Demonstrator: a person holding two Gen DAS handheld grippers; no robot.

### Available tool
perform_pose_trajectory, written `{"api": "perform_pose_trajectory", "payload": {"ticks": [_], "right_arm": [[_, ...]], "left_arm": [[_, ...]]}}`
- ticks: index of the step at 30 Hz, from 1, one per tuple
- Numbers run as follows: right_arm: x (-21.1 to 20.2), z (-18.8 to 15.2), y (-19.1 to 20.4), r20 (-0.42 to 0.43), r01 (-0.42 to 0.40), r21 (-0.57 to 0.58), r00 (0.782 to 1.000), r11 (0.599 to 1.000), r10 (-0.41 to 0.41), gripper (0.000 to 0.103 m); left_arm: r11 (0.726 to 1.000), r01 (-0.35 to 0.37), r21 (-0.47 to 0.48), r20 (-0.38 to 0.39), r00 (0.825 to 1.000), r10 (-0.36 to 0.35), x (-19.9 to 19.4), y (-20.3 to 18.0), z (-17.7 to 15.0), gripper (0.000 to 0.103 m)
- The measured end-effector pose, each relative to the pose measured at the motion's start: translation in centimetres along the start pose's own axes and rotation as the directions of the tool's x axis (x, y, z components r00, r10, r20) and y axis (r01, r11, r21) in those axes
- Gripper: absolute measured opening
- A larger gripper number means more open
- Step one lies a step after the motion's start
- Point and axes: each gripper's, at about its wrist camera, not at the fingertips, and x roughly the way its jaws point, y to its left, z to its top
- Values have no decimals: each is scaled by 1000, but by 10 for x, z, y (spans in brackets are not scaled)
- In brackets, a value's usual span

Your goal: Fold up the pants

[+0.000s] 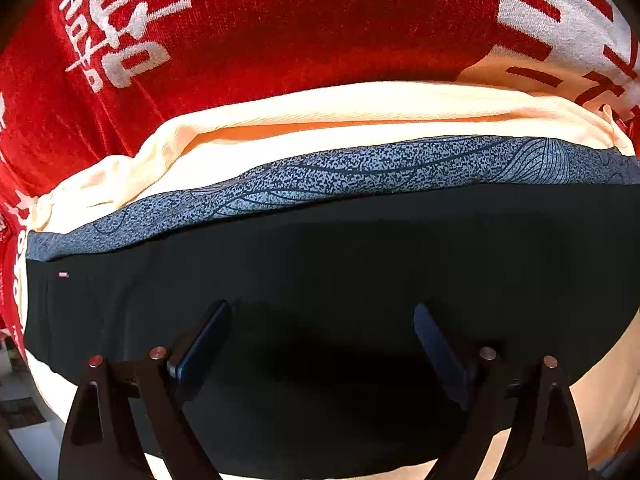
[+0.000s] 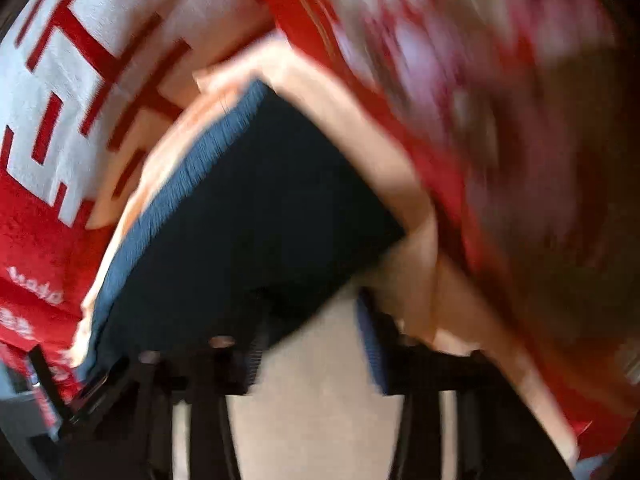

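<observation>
A: Left wrist view. Black folded pants with a speckled grey-blue waistband (image 1: 320,264) lie on a cream cloth (image 1: 360,120), red blanket with white lettering (image 1: 280,28) beneath and beyond. Left gripper (image 1: 322,344) stands wide over the black fabric, nothing between the fingers.

B: Right wrist view, blurred. Same pants (image 2: 248,216), one corner just beside the right gripper (image 2: 312,344). Gap between its fingers is narrow; only pale cloth (image 2: 312,420) shows in it. Cannot tell whether it pinches anything. Red blanket (image 2: 40,240) crowds left and right.
</observation>
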Motion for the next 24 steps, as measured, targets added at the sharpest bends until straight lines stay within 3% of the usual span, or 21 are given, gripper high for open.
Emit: {"api": "perform_pose_trajectory", "payload": {"ticks": [1,5,9,11,13,15,17,19,21,24], "right_arm": [[-3,4,6,14,0,-22,1000,1000,0,12],[-25,20,23,93,-26,-111,995,993,37,11],[-8,18,3,-45,23,-52,999,998,-25,17],[-23,10,0,-10,26,-47,1000,999,-26,17],[-39,7,11,53,15,-114,999,993,-9,17],[-40,10,33,65,-3,-195,998,981,17,25],[-24,22,47,48,-7,-226,999,974,18,62],[0,29,55,25,-7,-211,1000,977,13,66],[22,34,53,-21,35,-225,999,974,-41,65],[20,24,55,14,61,-322,998,945,-60,65]], "left_arm": [[1000,1,-1,-3,1000,-1,1,-1,1,93],[1000,-21,2,31,999,21,-13,1,12,93],[1000,-27,-4,62,998,27,-22,2,29,93],[1000,-30,-9,75,997,31,-24,4,36,93],[999,-31,-24,96,995,33,-25,9,47,93],[998,-33,-46,89,995,37,-19,13,56,93],[997,-38,-61,59,997,42,-6,11,58,93],[996,-65,-54,38,997,67,10,8,58,93],[996,-63,-58,51,997,66,18,15,54,102],[994,-37,-99,35,999,40,22,41,49,102]]}}
